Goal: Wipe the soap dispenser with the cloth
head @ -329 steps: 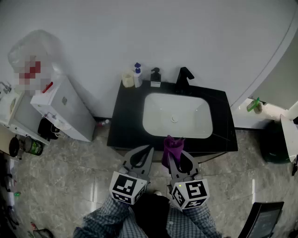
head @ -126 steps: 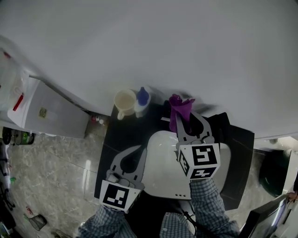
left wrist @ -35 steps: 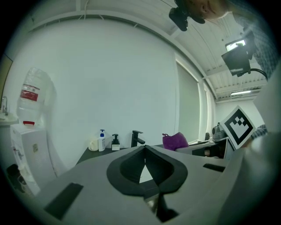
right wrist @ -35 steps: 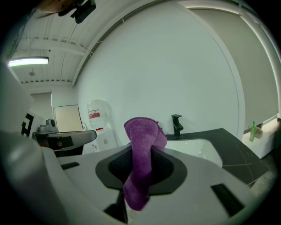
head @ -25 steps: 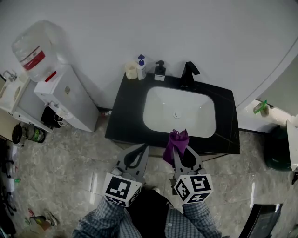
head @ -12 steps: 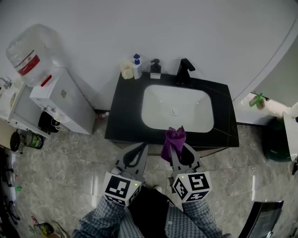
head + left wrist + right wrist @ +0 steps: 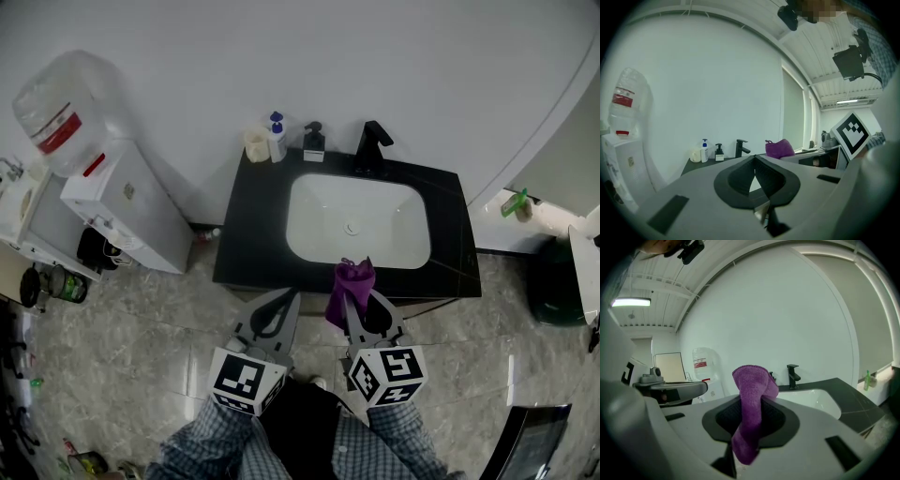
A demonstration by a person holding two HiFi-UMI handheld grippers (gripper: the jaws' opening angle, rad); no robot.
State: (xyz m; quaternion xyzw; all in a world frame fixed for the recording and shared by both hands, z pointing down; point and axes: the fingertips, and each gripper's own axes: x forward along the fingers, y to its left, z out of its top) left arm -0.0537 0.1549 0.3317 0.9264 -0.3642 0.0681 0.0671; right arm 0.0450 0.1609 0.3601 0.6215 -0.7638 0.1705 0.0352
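Note:
The black soap dispenser (image 7: 314,140) stands at the back of the black counter (image 7: 246,246), left of the tap; it also shows far off in the left gripper view as the soap dispenser (image 7: 719,153). My right gripper (image 7: 354,293) is shut on a purple cloth (image 7: 349,289), which sticks up from its jaws as the purple cloth (image 7: 751,401). It hovers over the counter's front edge, well short of the dispenser. My left gripper (image 7: 284,302) is shut and holds nothing, in front of the counter over the floor.
A white basin (image 7: 356,223) fills the counter's middle, with a black tap (image 7: 371,145) behind it. A cream cup (image 7: 256,144) and a blue-capped bottle (image 7: 277,137) stand left of the dispenser. A water cooler (image 7: 112,202) stands at the left, a dark bin (image 7: 559,286) at the right.
Five seconds ago my right gripper held the cloth up at the back of the counter by the dispenser. It has since drawn back to the front edge. Over the last second almost nothing has moved.

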